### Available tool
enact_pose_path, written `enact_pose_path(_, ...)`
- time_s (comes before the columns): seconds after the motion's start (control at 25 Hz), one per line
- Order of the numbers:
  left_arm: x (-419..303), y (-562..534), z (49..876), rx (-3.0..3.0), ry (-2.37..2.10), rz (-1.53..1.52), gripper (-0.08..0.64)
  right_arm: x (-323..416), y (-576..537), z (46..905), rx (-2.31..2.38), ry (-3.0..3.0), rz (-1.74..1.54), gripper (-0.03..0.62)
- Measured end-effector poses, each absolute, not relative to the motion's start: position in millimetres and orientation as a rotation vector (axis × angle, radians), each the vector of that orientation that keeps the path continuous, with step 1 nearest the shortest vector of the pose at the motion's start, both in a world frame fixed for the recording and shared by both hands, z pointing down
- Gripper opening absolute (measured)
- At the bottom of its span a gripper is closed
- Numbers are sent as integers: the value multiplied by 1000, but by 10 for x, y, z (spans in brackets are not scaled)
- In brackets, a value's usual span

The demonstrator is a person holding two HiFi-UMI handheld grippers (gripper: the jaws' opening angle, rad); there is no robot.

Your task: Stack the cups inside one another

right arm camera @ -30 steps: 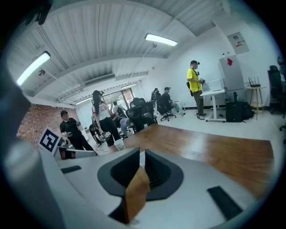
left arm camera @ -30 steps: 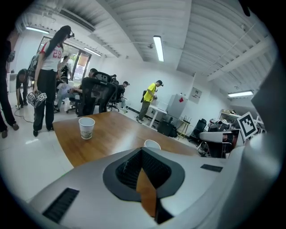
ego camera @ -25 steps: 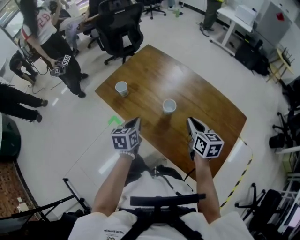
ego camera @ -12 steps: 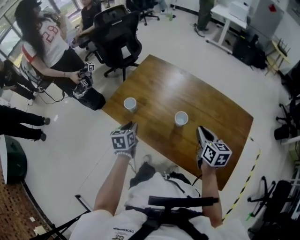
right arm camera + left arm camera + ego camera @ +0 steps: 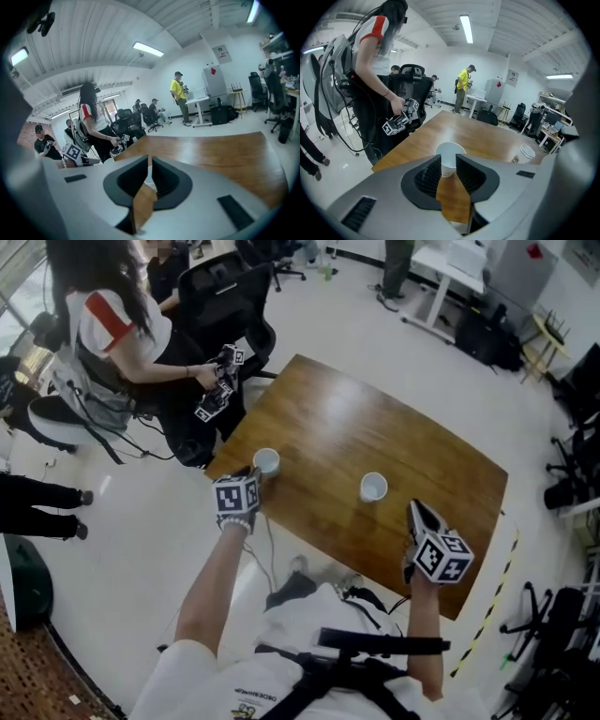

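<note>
A white paper cup (image 5: pixel 266 461) stands upright, mouth up, near the left corner of the wooden table (image 5: pixel 375 423). Its lower part sits right in the mouth of the left hand-held gripper (image 5: pixel 448 164), whose jaws stand apart on either side of it; whether the pads touch its wall cannot be told. A second white cup (image 5: pixel 373 487), also upright, stands well apart to the right, closer to the table's near edge. The right hand-held gripper (image 5: pixel 149 163) hovers over that near edge, short of the second cup and clear of it. Its jaws have just been closing and leave only a thin slit with nothing between them, the cup showing as a white sliver beyond. Past the left corner a person (image 5: pixel 122 343) stands on the pale floor (image 5: pixel 141 549) holding a marker-cubed device (image 5: pixel 217 390), beside a black office chair (image 5: pixel 225 292).
</note>
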State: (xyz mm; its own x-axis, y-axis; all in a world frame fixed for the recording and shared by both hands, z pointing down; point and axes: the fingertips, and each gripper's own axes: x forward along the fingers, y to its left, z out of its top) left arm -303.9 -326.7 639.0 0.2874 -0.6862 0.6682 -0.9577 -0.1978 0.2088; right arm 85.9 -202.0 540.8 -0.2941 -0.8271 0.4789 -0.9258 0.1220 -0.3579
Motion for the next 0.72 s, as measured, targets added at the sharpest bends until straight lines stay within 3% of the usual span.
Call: enact_pose_path(0.72, -2966, -3791, 6896, 1957, -1295, 725, 97, 1104, -1910, 5465, 1969, -2080, 932, 35)
